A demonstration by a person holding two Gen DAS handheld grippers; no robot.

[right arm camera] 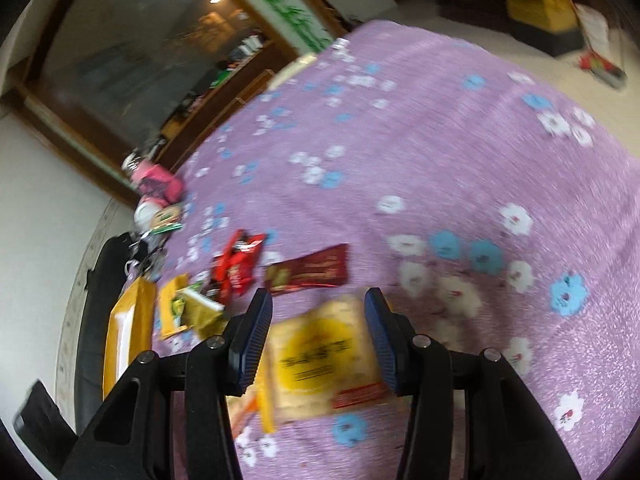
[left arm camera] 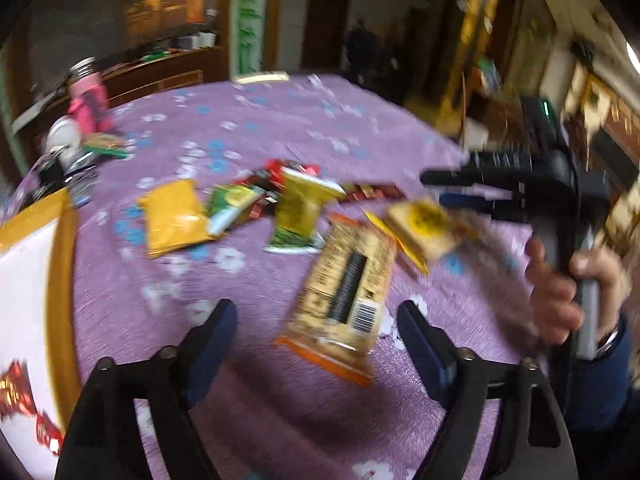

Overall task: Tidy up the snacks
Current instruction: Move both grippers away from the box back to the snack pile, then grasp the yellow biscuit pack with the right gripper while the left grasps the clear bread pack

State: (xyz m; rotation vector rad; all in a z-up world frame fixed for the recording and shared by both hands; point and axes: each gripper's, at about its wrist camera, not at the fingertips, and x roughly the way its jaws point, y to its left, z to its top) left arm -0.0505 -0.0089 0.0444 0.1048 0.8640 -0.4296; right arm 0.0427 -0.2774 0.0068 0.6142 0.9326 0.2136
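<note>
My left gripper (left arm camera: 316, 312) is open wide above a purple floral tablecloth (left arm camera: 260, 400). A tan snack packet with a barcode (left arm camera: 344, 296) lies between its fingers, touching neither pad. My right gripper (right arm camera: 318, 300) is shut on a cracker packet with a yellow circle (right arm camera: 316, 356), whose sides meet both blue pads. In the left wrist view a hand holds the right gripper (left arm camera: 444, 190) at the right, with that cracker packet (left arm camera: 424, 224) just under its fingers. Loose snacks lie behind: a yellow packet (left arm camera: 174, 218), a green one (left arm camera: 232, 204), an olive one (left arm camera: 300, 208), red wrappers (left arm camera: 276, 174).
A yellow-rimmed white tray (left arm camera: 60, 260) at the left edge holds red candies (left arm camera: 16, 392). A pink bottle (left arm camera: 88, 100) and small clutter stand at the far left corner. In the right wrist view a dark red bar (right arm camera: 308, 270) and red packets (right arm camera: 236, 264) lie ahead.
</note>
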